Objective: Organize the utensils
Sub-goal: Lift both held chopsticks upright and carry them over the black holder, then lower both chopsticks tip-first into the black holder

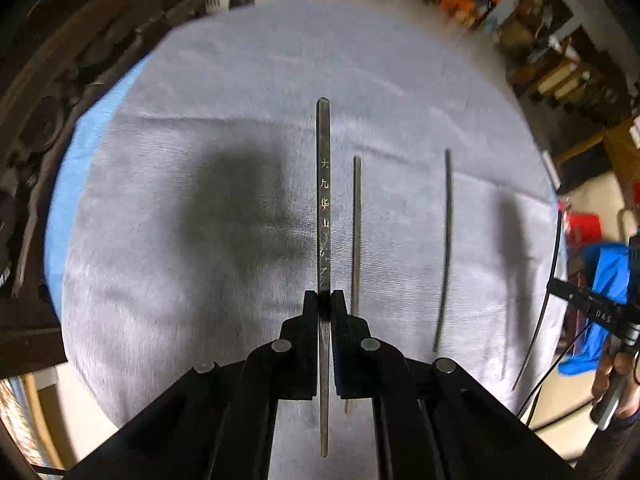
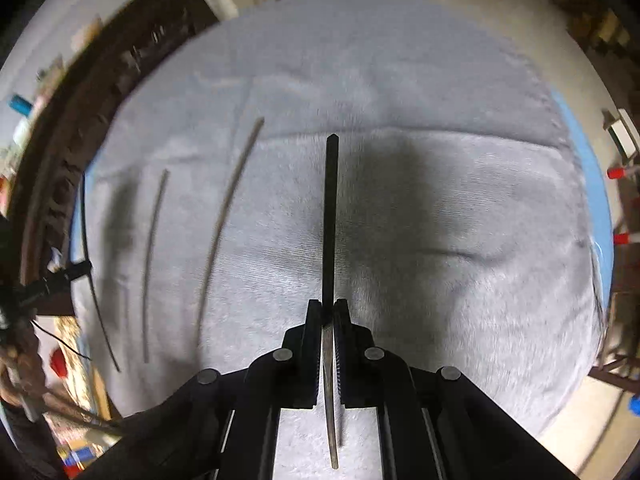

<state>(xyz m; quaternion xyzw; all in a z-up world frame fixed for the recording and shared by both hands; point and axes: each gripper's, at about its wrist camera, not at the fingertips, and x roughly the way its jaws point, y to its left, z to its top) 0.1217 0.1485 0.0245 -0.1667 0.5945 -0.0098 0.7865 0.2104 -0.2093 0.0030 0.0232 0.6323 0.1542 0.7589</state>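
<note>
slippage is risked: each thin dark chopstick, the inscribed one [image 1: 324, 200] and the plain one [image 2: 331, 220], is pinched mid-length between the closed left gripper [image 1: 325, 304] and right gripper [image 2: 329, 312] fingers, long ends overhanging the grey cloth [image 1: 200, 120].

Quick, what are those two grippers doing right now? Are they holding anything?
Left gripper: closed on a chopstick with gold lettering.
Right gripper: closed on a plain dark chopstick.
</note>
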